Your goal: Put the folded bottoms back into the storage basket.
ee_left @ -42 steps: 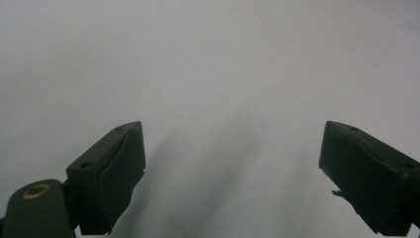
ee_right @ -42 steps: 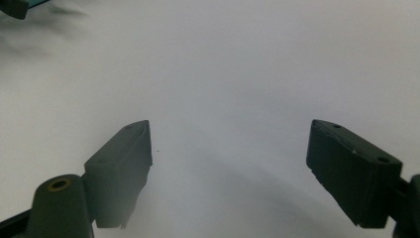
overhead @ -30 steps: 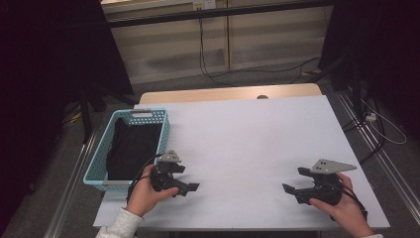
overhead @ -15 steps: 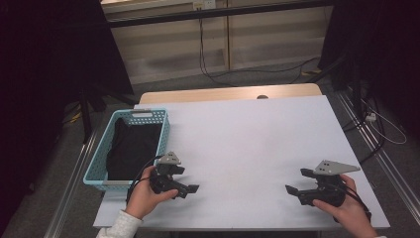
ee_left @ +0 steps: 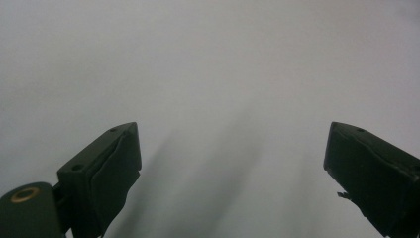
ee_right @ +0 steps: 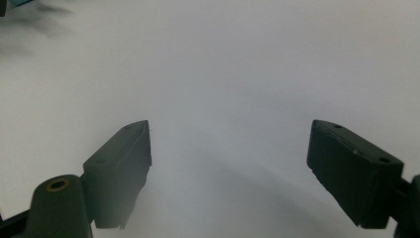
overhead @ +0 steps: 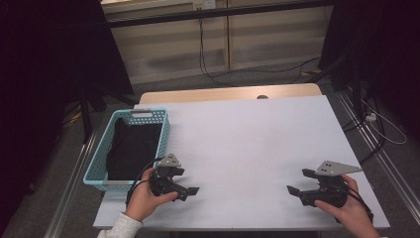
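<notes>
Little has been shifted since the earlier frames: the right tongs (overhead: 296, 190) have been drawn slightly toward the near edge, while the left tongs (overhead: 190, 189) are kept low over the white worktop (overhead: 247, 139). Both are held spread wide, nothing between the jaws. Just beside the left hand (overhead: 143, 198), a turquoise basket (overhead: 162, 130) with dark cloth (overhead: 132, 148) inside is seen.

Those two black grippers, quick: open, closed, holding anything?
Left gripper: open, jaws wide apart, nothing between them, over bare white table.
Right gripper: open, jaws wide apart, holding nothing.
</notes>
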A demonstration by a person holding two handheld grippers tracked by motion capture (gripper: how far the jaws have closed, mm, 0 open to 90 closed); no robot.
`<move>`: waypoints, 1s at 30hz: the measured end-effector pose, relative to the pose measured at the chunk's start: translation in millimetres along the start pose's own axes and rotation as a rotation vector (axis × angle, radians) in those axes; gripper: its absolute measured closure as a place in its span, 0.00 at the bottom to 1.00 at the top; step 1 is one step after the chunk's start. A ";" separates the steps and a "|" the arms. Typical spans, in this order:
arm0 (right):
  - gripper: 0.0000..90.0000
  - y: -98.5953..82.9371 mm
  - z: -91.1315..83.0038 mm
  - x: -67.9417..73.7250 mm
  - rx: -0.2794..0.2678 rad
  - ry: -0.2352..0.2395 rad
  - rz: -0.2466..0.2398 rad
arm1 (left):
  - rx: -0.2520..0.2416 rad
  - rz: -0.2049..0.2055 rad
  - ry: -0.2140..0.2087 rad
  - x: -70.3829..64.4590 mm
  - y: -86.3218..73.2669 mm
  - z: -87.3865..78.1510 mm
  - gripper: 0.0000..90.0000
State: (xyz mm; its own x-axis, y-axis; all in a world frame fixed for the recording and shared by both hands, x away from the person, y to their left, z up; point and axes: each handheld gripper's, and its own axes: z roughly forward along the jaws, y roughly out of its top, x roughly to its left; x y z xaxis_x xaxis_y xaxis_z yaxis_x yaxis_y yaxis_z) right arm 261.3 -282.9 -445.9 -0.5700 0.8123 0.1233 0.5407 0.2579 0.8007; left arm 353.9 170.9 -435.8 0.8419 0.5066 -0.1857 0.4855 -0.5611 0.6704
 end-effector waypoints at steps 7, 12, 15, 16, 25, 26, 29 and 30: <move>0.19 0.1 -0.6 1.2 -0.005 0.002 -0.002 | -0.018 -0.007 0.008 -2.2 -3.8 -3.2 0.09; 0.19 -0.5 -0.7 1.4 -0.002 0.003 -0.002 | -0.024 -0.008 0.008 -4.2 -5.7 -5.3 0.09; 0.19 -0.9 -1.4 0.5 -0.003 -0.001 -0.002 | -0.024 -0.008 0.005 -4.6 -6.4 -6.5 0.09; 0.19 -1.2 -1.6 0.1 -0.002 -0.001 -0.002 | -0.023 -0.008 0.006 -4.5 -6.7 -6.7 0.09; 0.19 -3.3 -3.2 -0.2 0.005 -0.011 -0.007 | -0.020 -0.009 0.006 -3.7 -7.8 -8.7 0.08; 0.19 -3.4 -3.6 -0.1 0.004 -0.013 -0.007 | -0.022 -0.010 0.006 -3.7 -7.8 -8.8 0.08; 0.19 -3.8 -4.4 0.0 0.003 -0.013 -0.004 | -0.023 -0.009 0.008 -3.6 -7.8 -9.2 0.08; 0.19 -3.8 -4.6 0.1 0.003 -0.012 -0.005 | -0.022 -0.010 0.008 -3.8 -7.9 -9.1 0.08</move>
State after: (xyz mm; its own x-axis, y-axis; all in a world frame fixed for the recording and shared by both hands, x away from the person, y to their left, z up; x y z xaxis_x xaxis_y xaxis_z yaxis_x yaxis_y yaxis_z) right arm 256.3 -286.2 -446.3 -0.5653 0.8173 0.1118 0.5393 0.2635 0.7998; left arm 344.8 179.4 -433.9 0.8349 0.5177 -0.1866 0.4887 -0.5417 0.6839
